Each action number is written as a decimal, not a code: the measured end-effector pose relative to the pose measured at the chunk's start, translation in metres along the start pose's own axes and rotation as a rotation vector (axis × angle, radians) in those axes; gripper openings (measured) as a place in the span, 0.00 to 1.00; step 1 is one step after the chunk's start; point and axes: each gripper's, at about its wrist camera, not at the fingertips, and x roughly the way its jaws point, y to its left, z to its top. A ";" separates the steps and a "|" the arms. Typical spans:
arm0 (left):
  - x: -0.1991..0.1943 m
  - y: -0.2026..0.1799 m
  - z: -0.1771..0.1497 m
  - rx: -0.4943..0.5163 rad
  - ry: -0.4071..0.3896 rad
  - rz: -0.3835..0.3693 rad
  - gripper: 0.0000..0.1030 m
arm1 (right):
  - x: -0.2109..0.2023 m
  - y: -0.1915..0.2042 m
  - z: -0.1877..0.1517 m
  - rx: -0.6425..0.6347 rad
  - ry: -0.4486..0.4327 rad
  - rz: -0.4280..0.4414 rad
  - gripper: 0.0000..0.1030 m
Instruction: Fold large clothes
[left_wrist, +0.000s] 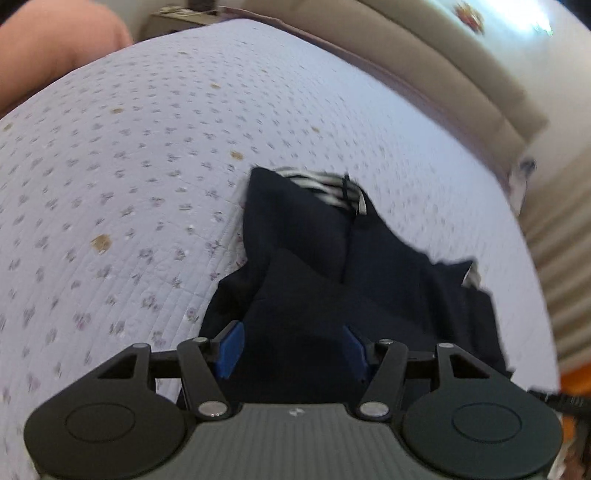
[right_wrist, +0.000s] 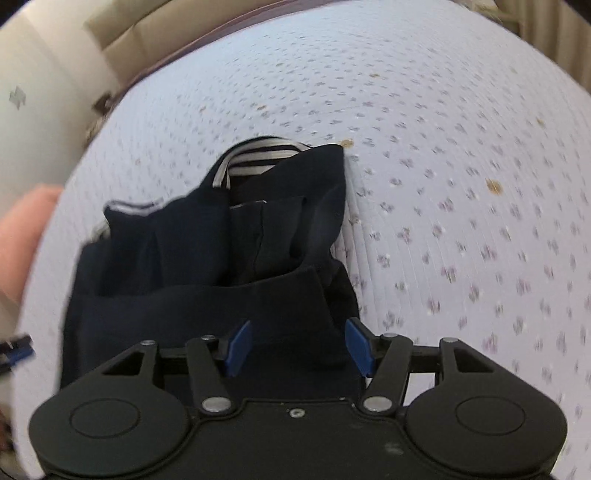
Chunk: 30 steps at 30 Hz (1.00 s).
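The left hand-held gripper (left_wrist: 293, 350) hung over the near edge of a dark navy garment (left_wrist: 332, 266), its blue pads (left_wrist: 232, 347) spread apart with cloth visible below the gap; the pads pressed on nothing, so it was released. The garment lay bunched and partly folded on a bed (left_wrist: 129, 166) covered by a pale quilted spread with small flowers and a few brownish spots. At the far end of the garment a black-and-white striped lining (left_wrist: 325, 188) showed at an opening. A pinkish shape filled the upper left corner of that view, too blurred to identify. A beige headboard (left_wrist: 443, 66) ran along the far side of the bed.

The right hand-held gripper (right_wrist: 298, 347) was likewise released, its blue pads (right_wrist: 239, 347) standing wide over a folded flap of the same garment (right_wrist: 207, 266) without clamping it. From this side the garment sat left of centre on the bed (right_wrist: 461, 184), in several overlapping layers, with the striped lining (right_wrist: 255, 157) at its far end. The spread stretched away bare to the right.
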 end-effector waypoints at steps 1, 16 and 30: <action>0.009 -0.001 0.000 0.031 0.003 0.003 0.59 | 0.009 0.002 0.002 -0.032 -0.004 -0.018 0.67; 0.083 0.007 0.007 0.105 -0.006 -0.020 0.54 | 0.081 0.020 -0.010 -0.088 -0.030 -0.065 0.55; 0.017 0.002 0.005 0.009 -0.177 -0.126 0.12 | -0.009 0.073 -0.026 -0.241 -0.286 -0.137 0.13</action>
